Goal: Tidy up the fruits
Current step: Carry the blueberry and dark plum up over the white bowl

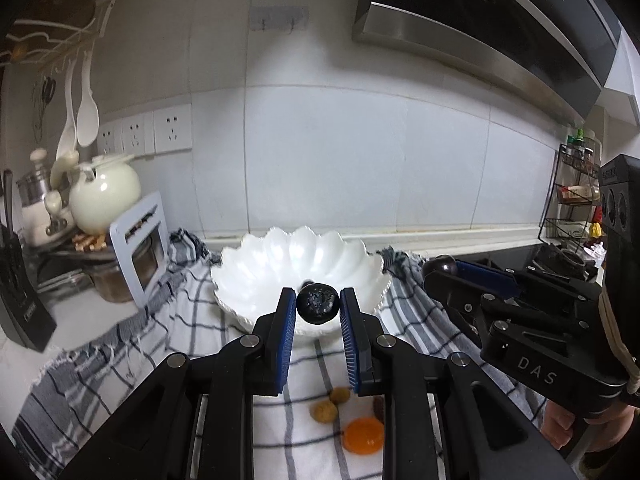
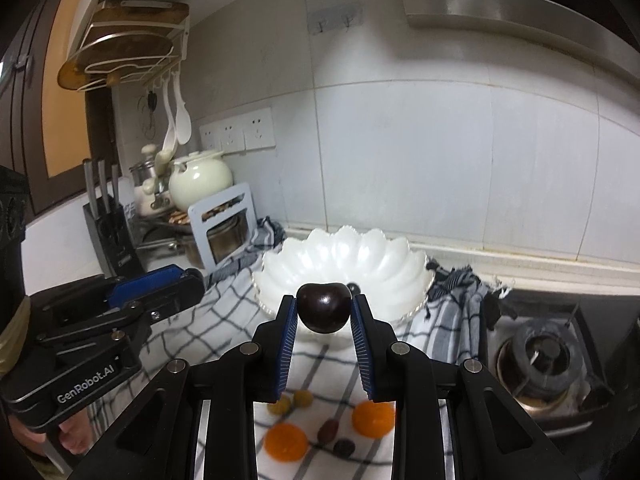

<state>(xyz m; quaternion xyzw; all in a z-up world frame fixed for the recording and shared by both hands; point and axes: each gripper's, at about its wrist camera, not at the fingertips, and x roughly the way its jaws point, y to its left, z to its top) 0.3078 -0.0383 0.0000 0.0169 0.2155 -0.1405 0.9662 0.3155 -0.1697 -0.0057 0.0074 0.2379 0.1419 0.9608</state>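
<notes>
**Counter stock: two dark fruits held, bowl nearly bare**

Left gripper: blue pads clamped on a small, dark, rough-skinned fruit, held in the air in front of the bowl's near rim.

Right gripper: pads clamped on a dark glossy cherry, likewise raised before the bowl. In the left view it reaches in from the right side.

White scalloped bowl: stands on a checked cloth against the tiled wall; one small dark item shows inside, partly hidden.

Loose fruit on the cloth, below the grippers: two orange fruits, two small olive-green ones, a reddish-brown oblong one, a dark round one. All blurred.

Surroundings: cream teapot, knife block, gas burner right of the cloth, range hood overhead.
</notes>
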